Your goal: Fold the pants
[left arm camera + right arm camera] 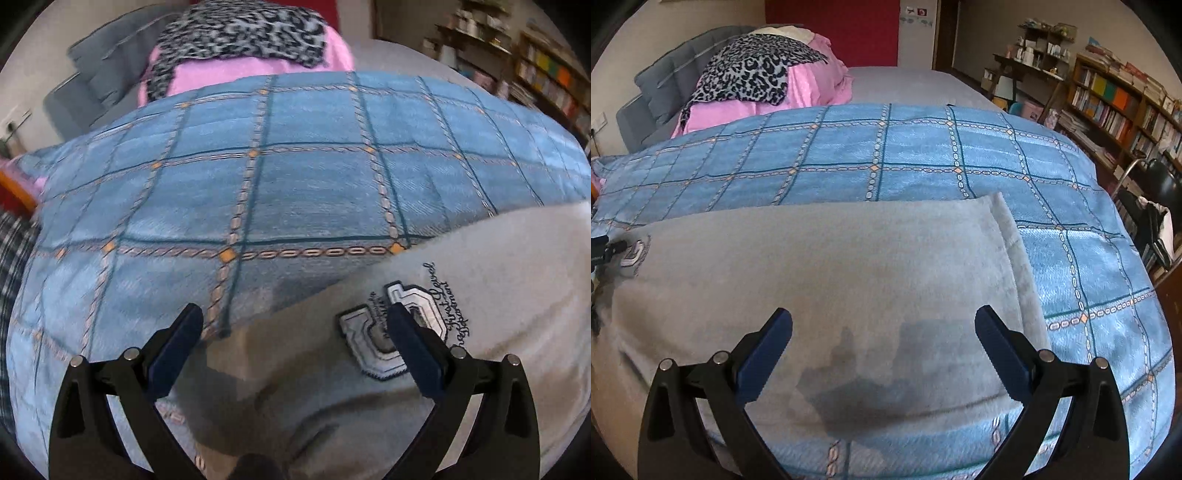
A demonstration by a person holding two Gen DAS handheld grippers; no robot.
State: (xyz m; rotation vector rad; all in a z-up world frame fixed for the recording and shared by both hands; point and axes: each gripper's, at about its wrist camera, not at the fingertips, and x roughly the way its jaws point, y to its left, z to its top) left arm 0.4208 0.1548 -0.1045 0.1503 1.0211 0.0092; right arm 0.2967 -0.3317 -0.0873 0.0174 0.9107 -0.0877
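Observation:
Light grey fleece pants lie folded flat on a blue checked blanket on the bed. In the left wrist view the pants show an embroidered patch with script lettering. My left gripper is open and empty, hovering low over the pants' left end with the patch by its right finger. My right gripper is open and empty, above the near edge of the pants. The left gripper's tip shows at the far left of the right wrist view.
A pink quilt with a leopard-print cloth lies at the head of the bed by a grey headboard. Bookshelves and a chair stand to the right of the bed.

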